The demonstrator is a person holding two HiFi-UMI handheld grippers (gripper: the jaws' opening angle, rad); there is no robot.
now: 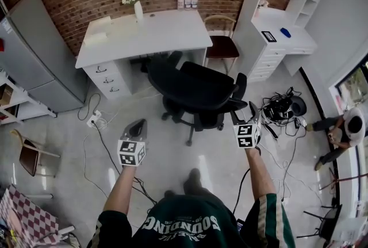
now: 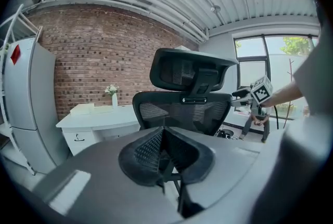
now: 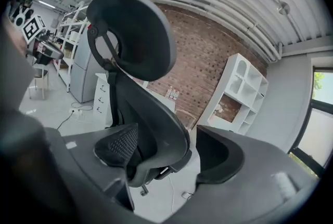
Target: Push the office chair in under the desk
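The black office chair (image 1: 195, 91) stands on the floor in front of the white desk (image 1: 144, 34), its back turned toward me and its seat only partly under the desktop. My right gripper (image 1: 242, 114) is at the right edge of the chair's back. In the right gripper view it (image 3: 166, 153) is open, and the chair's back frame (image 3: 151, 114) passes between the wide-apart pads without being pressed. My left gripper (image 1: 137, 126) hangs clear of the chair, behind it on the left. It (image 2: 164, 153) is shut and empty, pointing at the chair (image 2: 182, 108).
A wooden chair (image 1: 221, 39) stands at the desk's right end, beside a white shelf unit (image 1: 282, 11). A grey fridge (image 1: 40, 57) is at the left. Cables and gear (image 1: 282, 109) lie on the floor at the right, where a person (image 1: 345, 129) sits. A power strip (image 1: 95, 120) lies left of the chair.
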